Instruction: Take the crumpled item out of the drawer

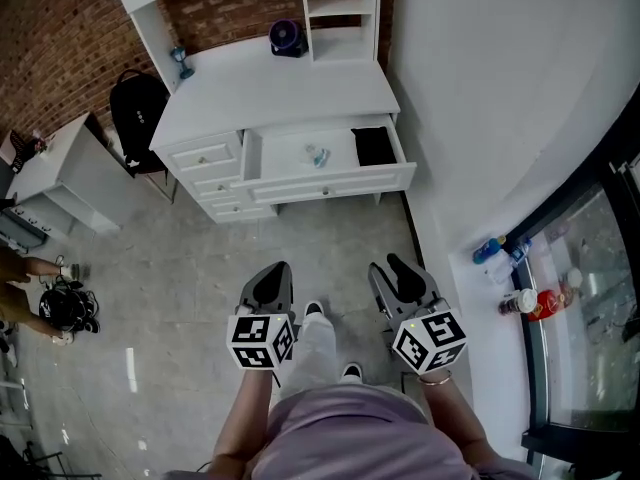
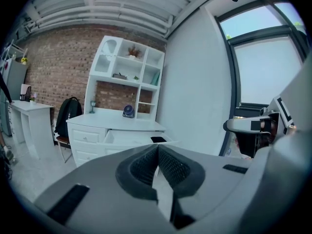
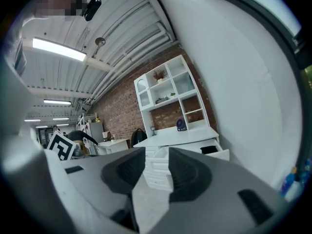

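Note:
The white desk's wide drawer (image 1: 330, 180) stands pulled out, a few steps ahead of me. Inside lies a small pale crumpled item (image 1: 317, 156) near the middle, and a black object (image 1: 374, 146) fills its right end. Both grippers hang low over the grey floor, far short of the drawer. My left gripper (image 1: 274, 271) has its ribbed pads meeting at the tips (image 2: 157, 150), with nothing between them. My right gripper (image 1: 396, 266) shows a clear gap between its pads (image 3: 157, 156) and holds nothing. In both gripper views the drawer (image 2: 130, 137) (image 3: 207, 151) appears small and distant.
A small fan (image 1: 288, 38) and a blue goblet (image 1: 181, 63) stand on the desk top. A black backpack (image 1: 136, 116) rests left of the desk, with a second white table (image 1: 62, 173) beyond. Bottles (image 1: 522, 301) sit by the window at right. A person's legs (image 1: 25, 268) are at far left.

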### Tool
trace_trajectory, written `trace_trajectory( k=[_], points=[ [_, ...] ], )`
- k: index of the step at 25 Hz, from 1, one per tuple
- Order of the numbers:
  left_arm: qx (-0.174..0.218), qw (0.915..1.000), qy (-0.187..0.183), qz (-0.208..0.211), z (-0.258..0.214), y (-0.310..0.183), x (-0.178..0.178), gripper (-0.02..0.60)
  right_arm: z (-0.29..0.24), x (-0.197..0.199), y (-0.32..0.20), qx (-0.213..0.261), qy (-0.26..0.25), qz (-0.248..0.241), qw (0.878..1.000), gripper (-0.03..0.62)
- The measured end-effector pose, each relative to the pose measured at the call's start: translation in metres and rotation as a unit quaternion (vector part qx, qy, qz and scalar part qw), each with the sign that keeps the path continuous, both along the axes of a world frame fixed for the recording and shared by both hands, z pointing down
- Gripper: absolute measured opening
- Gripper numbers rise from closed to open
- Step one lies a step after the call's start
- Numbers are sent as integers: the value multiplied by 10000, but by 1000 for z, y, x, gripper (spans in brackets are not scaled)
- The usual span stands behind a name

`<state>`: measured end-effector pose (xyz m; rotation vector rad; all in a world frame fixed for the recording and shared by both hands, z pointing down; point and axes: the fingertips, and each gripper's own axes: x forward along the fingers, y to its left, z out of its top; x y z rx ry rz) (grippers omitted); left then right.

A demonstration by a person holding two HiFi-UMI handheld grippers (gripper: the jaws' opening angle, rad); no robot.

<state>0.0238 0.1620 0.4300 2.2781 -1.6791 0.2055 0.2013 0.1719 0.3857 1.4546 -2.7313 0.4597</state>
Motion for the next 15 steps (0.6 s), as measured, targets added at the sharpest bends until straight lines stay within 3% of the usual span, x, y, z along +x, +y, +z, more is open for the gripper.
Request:
trace_trajectory(
  k=[15],
  points=[
    [-4, 9996, 40, 291, 6, -178, -56, 2, 7, -56, -177, -59, 181, 241, 9995, 155]
  ],
)
